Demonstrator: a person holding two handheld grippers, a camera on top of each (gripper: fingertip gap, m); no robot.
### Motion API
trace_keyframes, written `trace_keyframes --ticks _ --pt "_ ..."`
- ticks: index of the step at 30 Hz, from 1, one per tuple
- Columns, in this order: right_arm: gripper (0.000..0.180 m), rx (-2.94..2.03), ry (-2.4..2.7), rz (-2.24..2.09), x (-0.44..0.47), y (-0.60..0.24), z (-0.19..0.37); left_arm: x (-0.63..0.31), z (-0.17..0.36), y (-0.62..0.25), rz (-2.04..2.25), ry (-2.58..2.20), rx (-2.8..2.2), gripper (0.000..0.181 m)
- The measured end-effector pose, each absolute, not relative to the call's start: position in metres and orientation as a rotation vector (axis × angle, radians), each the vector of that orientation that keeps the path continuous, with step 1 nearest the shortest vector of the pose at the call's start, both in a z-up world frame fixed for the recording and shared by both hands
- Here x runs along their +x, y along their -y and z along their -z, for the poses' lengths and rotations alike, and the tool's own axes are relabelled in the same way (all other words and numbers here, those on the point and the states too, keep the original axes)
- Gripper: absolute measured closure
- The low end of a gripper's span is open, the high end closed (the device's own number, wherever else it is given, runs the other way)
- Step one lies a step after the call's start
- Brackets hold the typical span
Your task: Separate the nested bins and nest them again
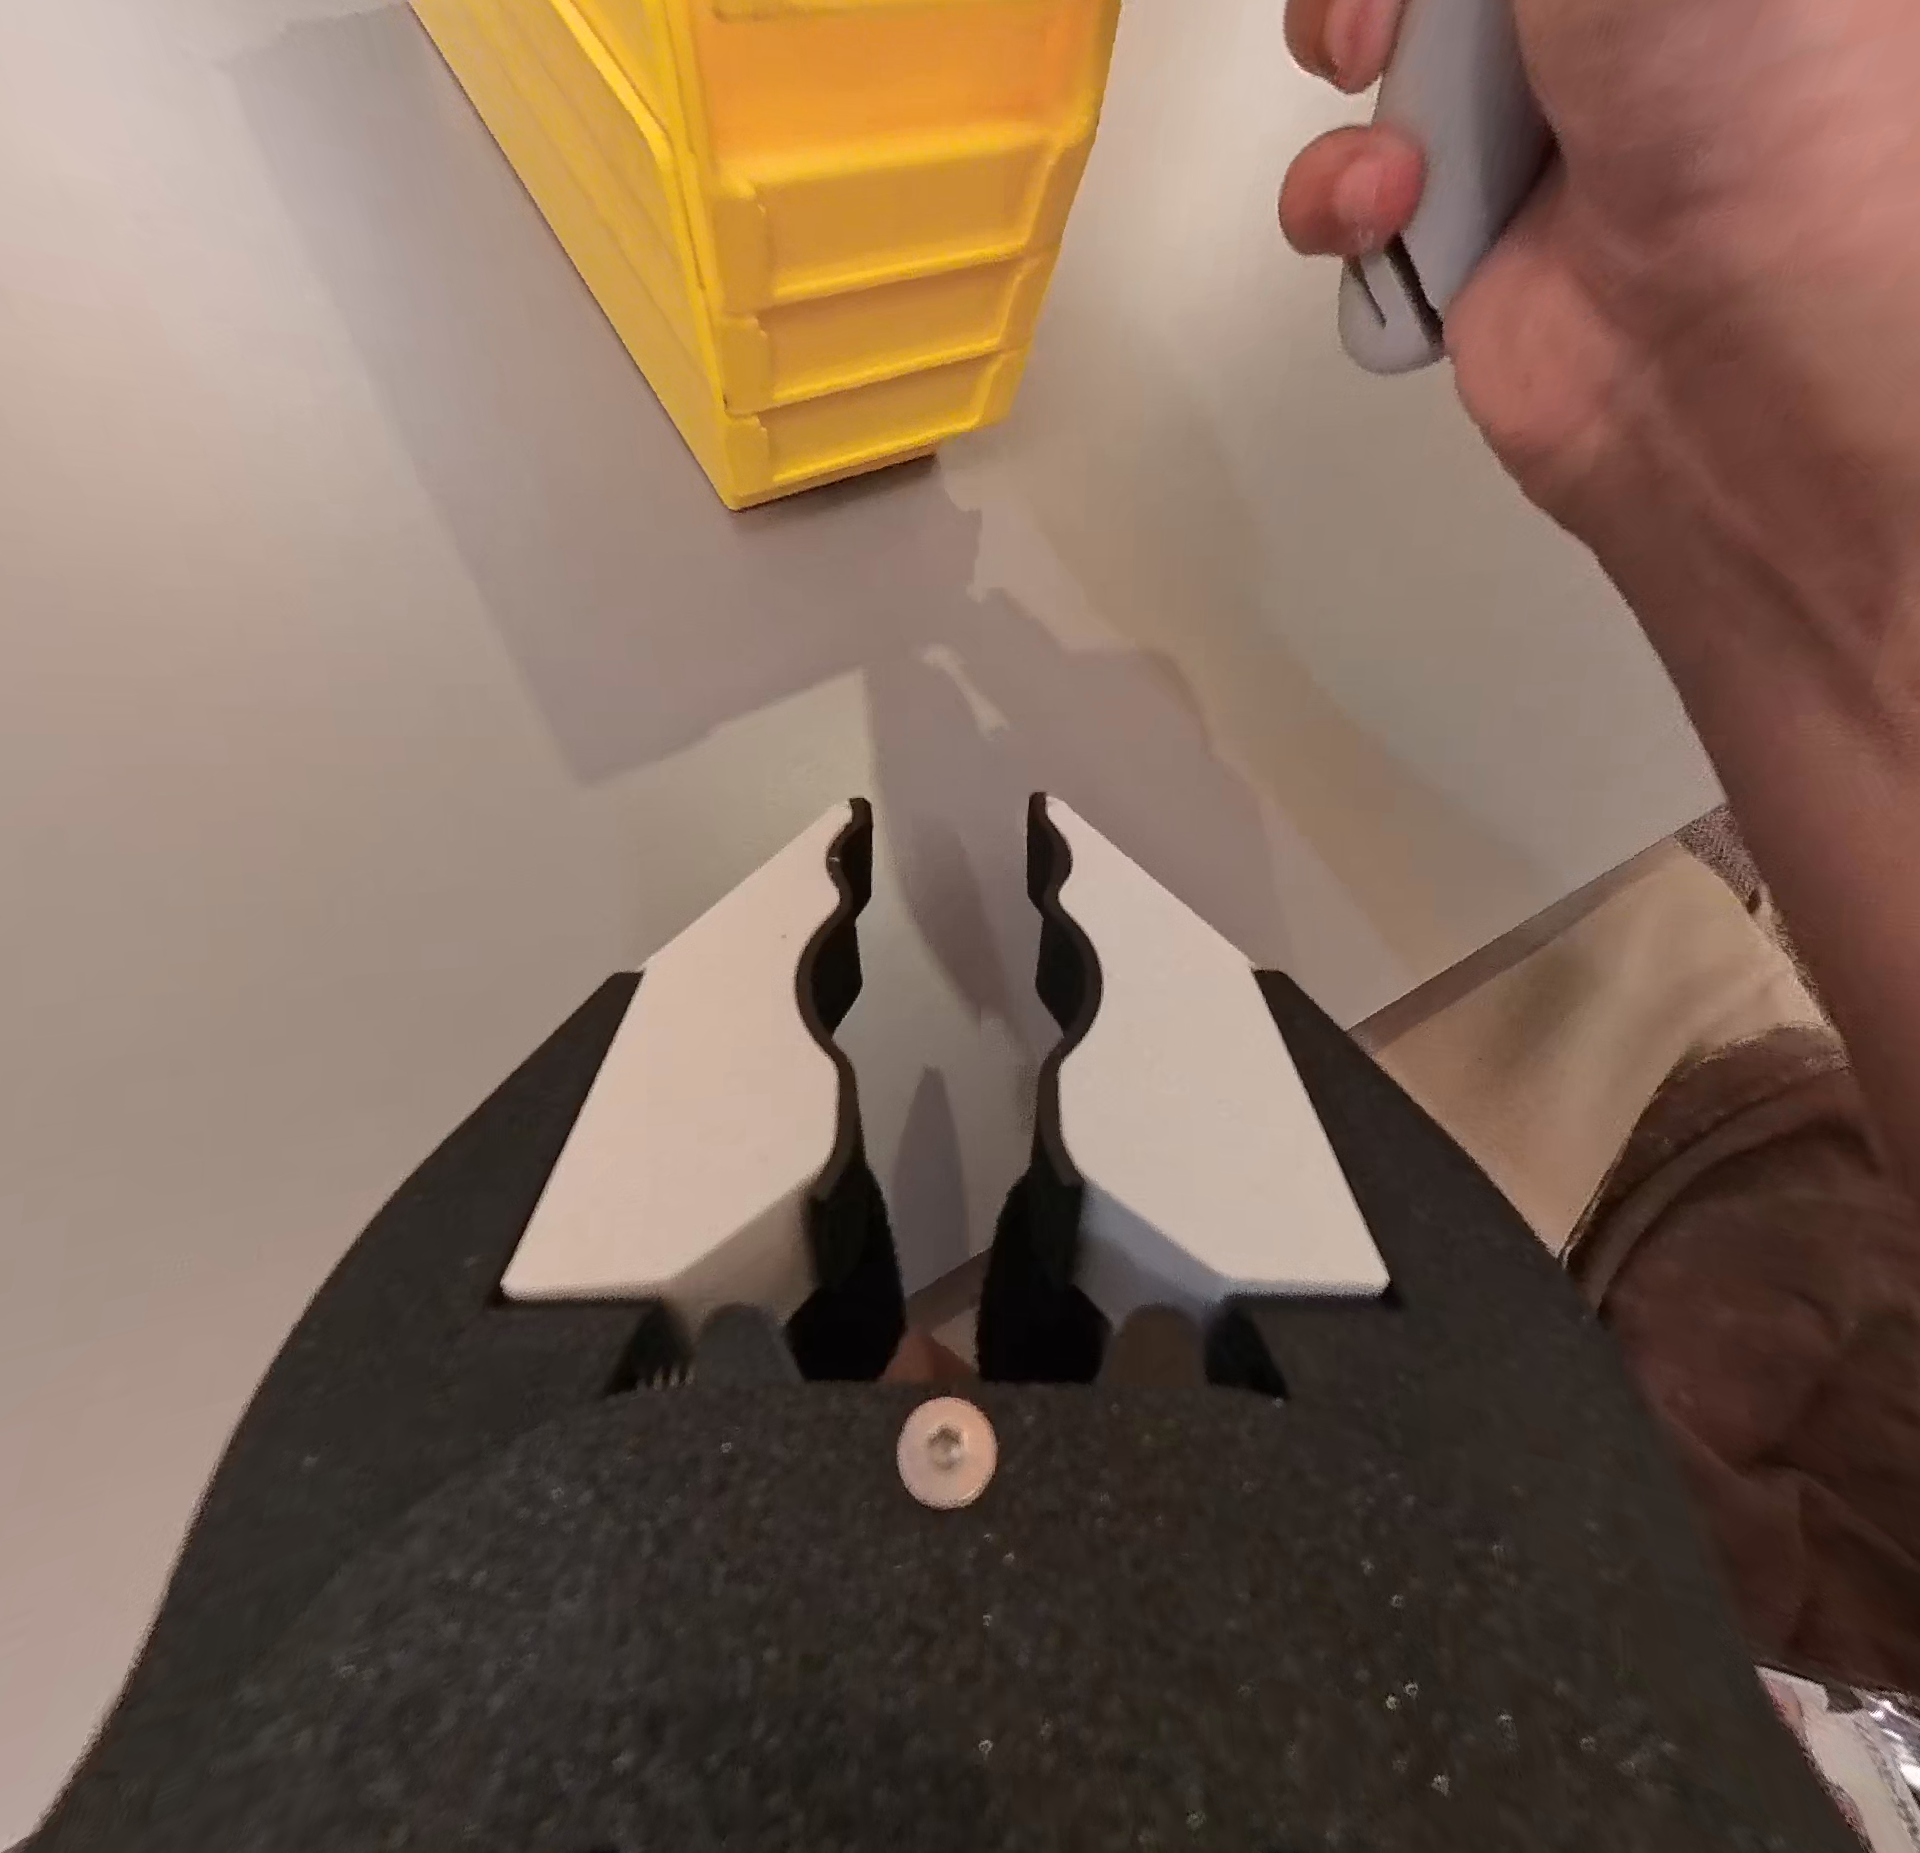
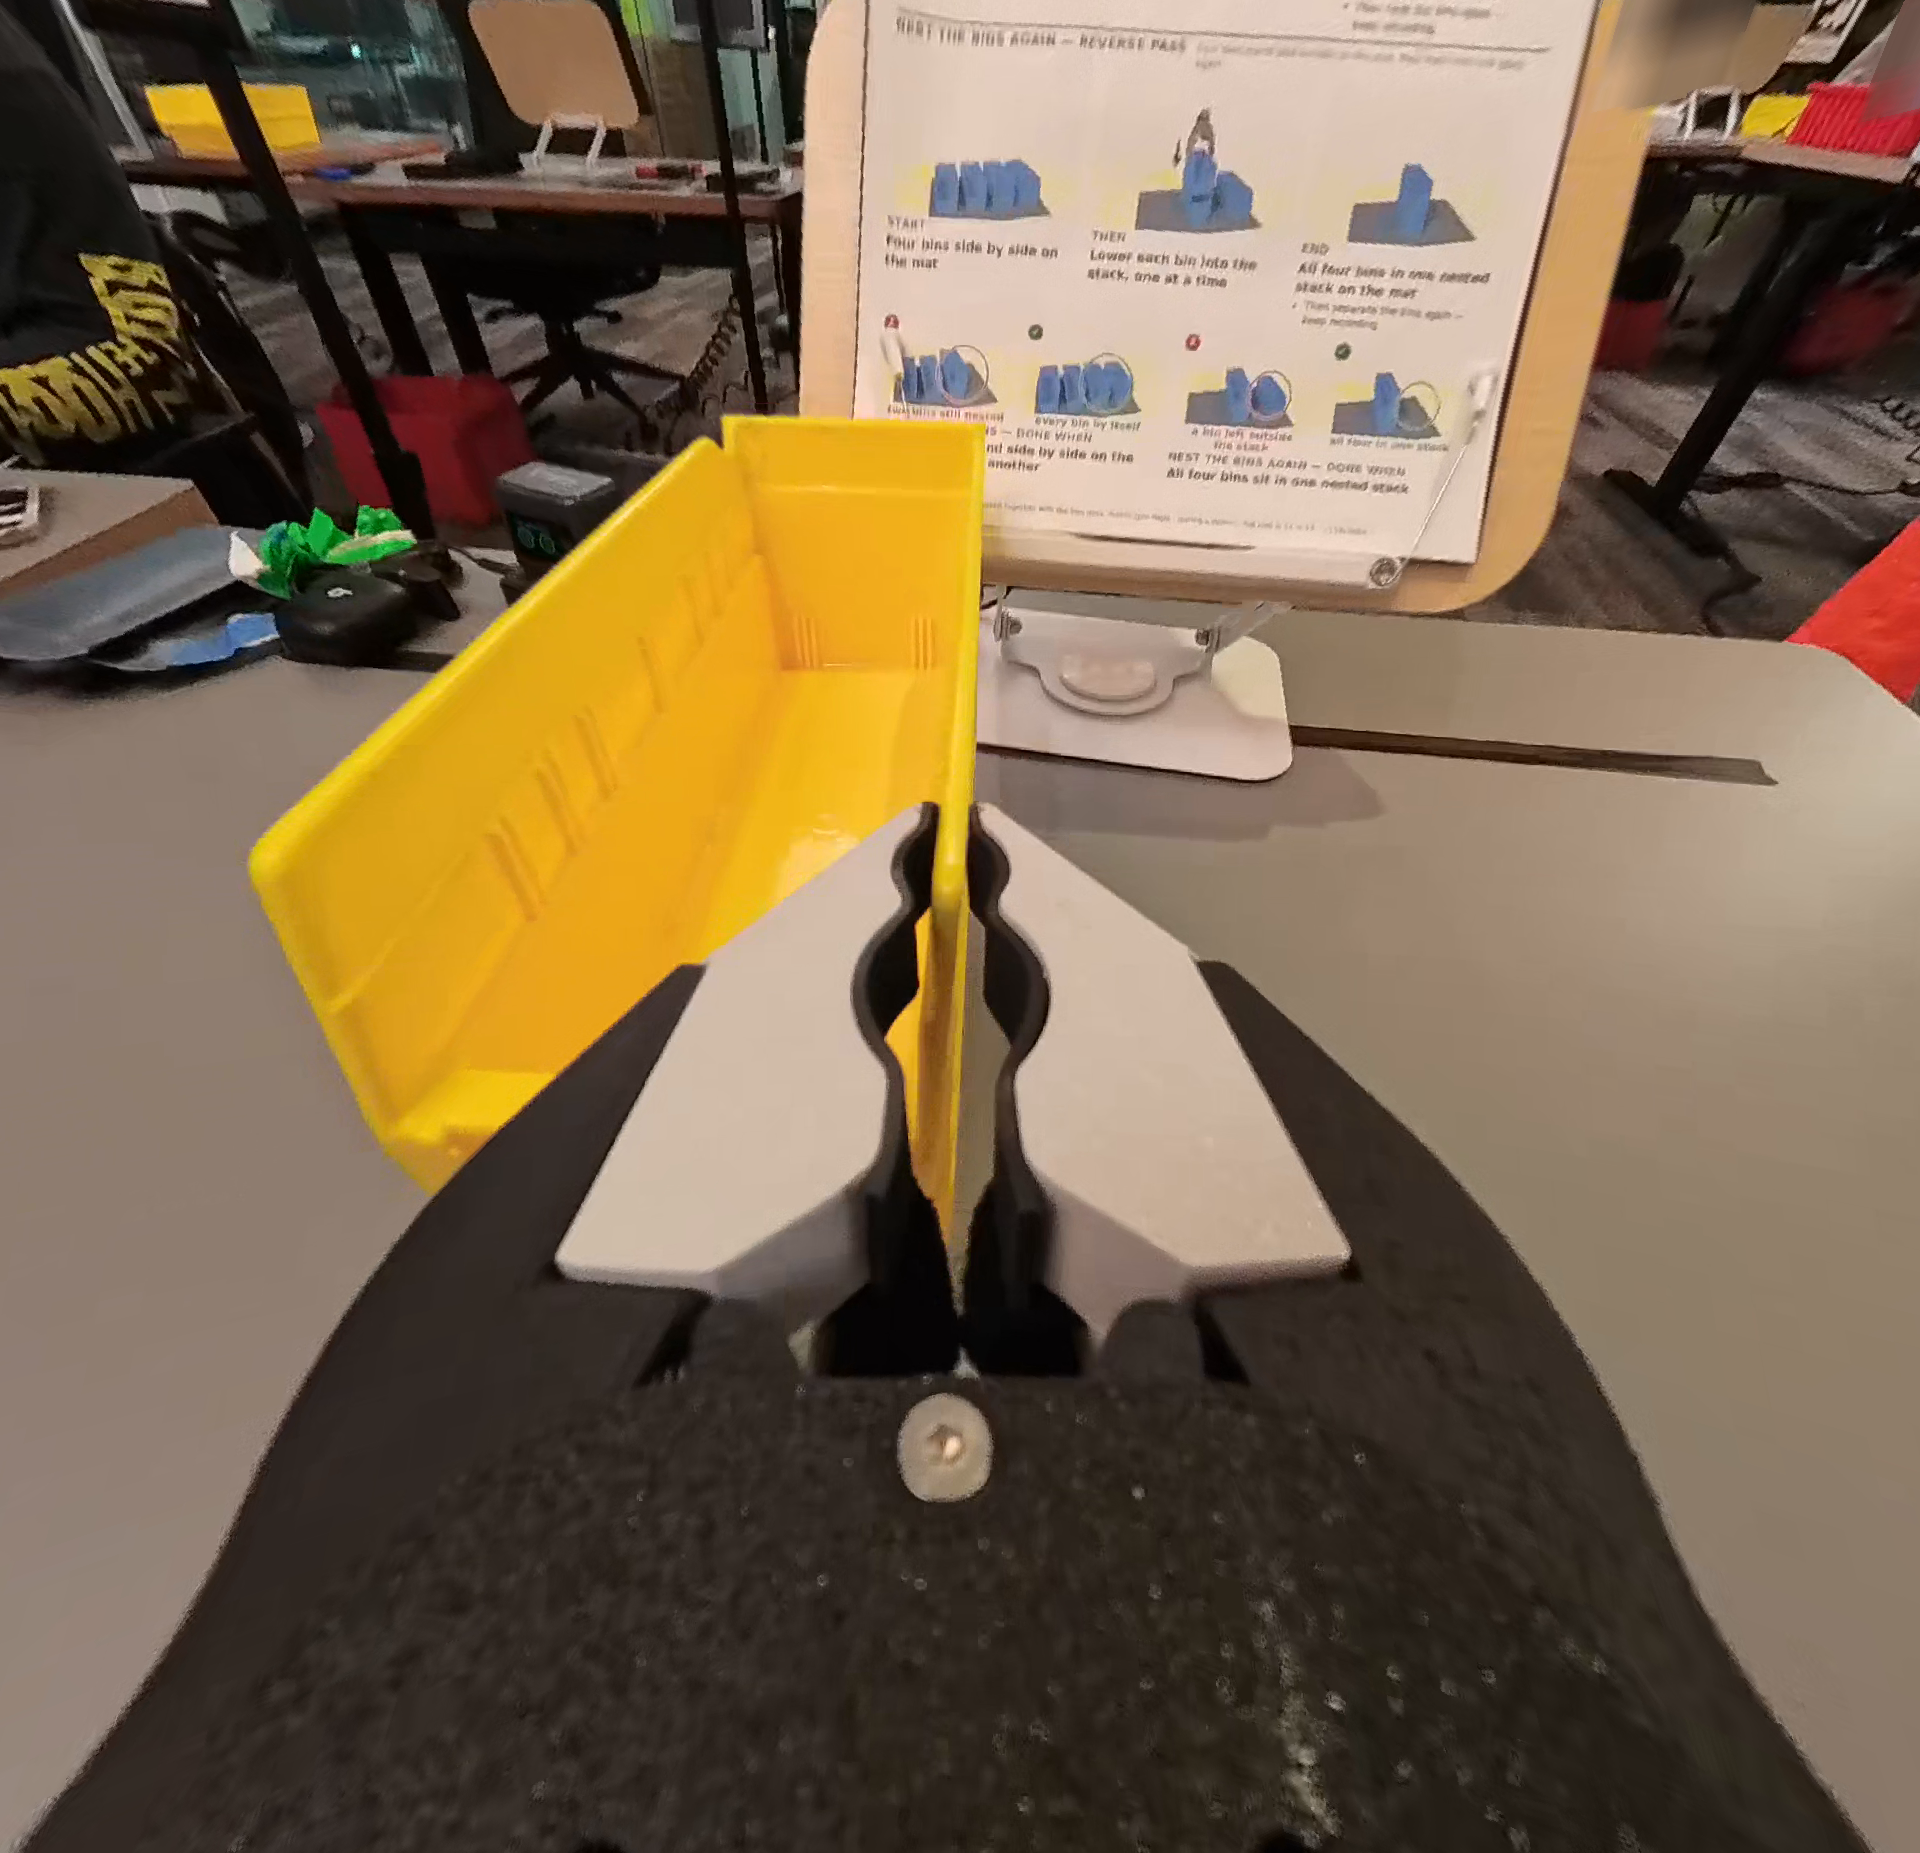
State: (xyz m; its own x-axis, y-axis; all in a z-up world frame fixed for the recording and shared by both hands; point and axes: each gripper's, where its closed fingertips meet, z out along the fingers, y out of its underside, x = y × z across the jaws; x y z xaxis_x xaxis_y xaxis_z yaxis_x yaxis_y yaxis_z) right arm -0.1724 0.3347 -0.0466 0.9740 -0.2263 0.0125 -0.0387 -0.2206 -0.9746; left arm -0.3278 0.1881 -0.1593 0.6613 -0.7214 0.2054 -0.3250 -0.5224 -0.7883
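**One bin pinched by its side wall, the nested stack waiting on the counter**

The yellow bin (image 2: 623, 837) looks like thin moulded plastic: light, stiff enough to keep its shape when held by one edge, and probably smooth enough to slip or swing if the pinch is shallow. Its long side wall is the sensible place to take hold, near the upper rim and well in between the pads, and that is where the right hand-held gripper (image 2: 954, 837) has it, jaws clamped on the right wall with the edge running deep between them. Held off-centre like this, I judge the bin may tip toward its free side.

It is a long, narrow, open-topped bin, bright yellow, with moulded ribs on the inner walls and a bare floor. It sits in front of a paper instruction sheet (image 2: 1195, 245) on a stand; whether its base touches the grey counter (image 2: 1507, 972) I cannot tell.

In the left wrist view, the nested stack (image 1: 831, 224) of matching yellow bins stands on the counter, rims stepped one above another. The left hand-held gripper (image 1: 949, 816) is well short of it, jaws apart and holding nothing. A person's hand (image 1: 1621, 276) grips a grey handle at the right.
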Motion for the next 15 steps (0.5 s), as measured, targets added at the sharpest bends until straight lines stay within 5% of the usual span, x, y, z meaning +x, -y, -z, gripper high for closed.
trace_keyframes --ticks 15 --pt "0.179 -1.530 -0.294 0.056 -0.172 -0.329 0.036 -0.330 0.159 -0.190 0.677 -0.799 -2.130 0.153"
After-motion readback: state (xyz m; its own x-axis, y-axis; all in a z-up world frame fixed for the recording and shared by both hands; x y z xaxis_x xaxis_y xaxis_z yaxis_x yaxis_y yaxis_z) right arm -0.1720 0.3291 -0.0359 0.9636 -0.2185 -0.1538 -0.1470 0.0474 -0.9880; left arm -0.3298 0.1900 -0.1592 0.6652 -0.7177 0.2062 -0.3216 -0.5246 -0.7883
